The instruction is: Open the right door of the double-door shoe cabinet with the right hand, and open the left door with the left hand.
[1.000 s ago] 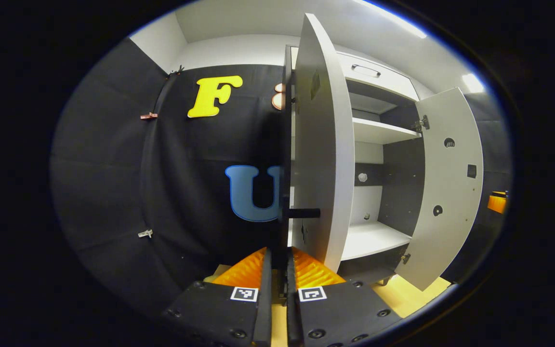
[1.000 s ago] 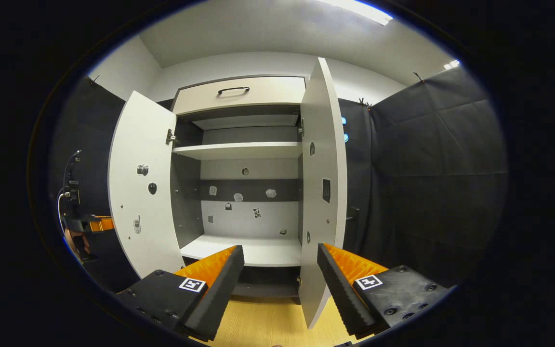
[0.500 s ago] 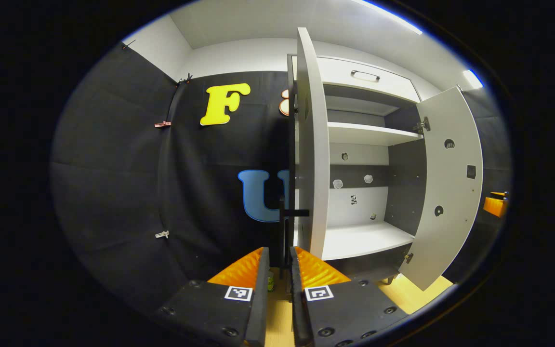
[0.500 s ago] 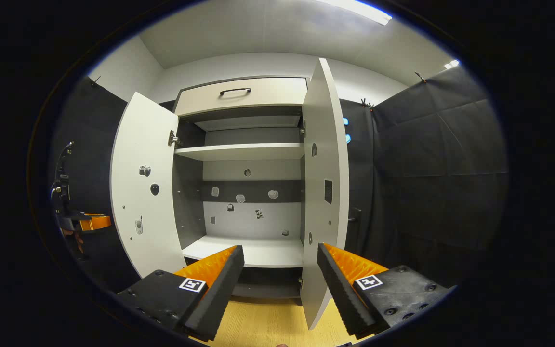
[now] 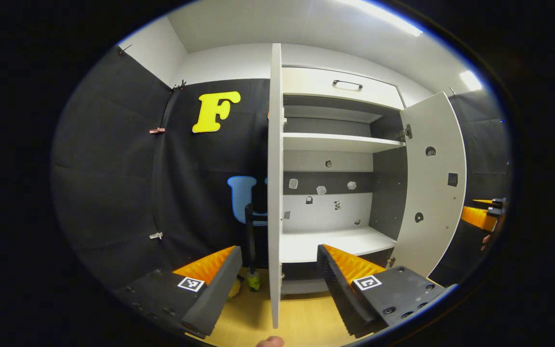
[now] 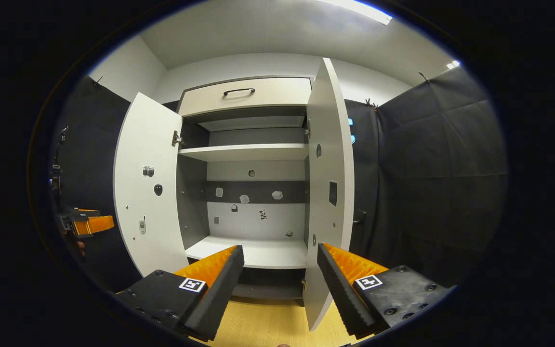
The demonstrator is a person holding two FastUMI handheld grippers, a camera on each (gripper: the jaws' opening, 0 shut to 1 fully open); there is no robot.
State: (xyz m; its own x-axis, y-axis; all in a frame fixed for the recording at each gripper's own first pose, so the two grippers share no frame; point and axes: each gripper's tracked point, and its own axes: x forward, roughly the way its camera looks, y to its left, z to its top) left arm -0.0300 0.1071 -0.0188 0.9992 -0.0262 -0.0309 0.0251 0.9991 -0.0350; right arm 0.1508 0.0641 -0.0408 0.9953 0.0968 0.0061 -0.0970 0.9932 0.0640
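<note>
The shoe cabinet [image 6: 251,154] stands with both doors swung out, its shelves bare. In the left gripper view the left door [image 5: 274,159] is edge-on straight ahead, its black handle [image 5: 250,226] just to the left. My left gripper [image 5: 277,282] is open, a short way back from that edge and touching nothing. The right door [image 5: 430,183] hangs wide at the right, with the right gripper [image 5: 479,217] beyond it. In the right gripper view my right gripper [image 6: 280,284] is open and faces the interior, between the left door [image 6: 145,183] and right door [image 6: 329,193]. The left gripper [image 6: 87,224] is at far left.
A shut drawer [image 6: 246,94] with a dark handle tops the cabinet. Black cloth walls close in on both sides. A small yellow-green bottle [image 5: 253,279] stands on the wooden floor [image 5: 301,323] behind the left door. Small stickers dot the cabinet's back panel [image 6: 253,212].
My left gripper has gone from shut on the left door's handle to open and drawn back. The left door now shows edge-on. The right gripper has hardly moved.
</note>
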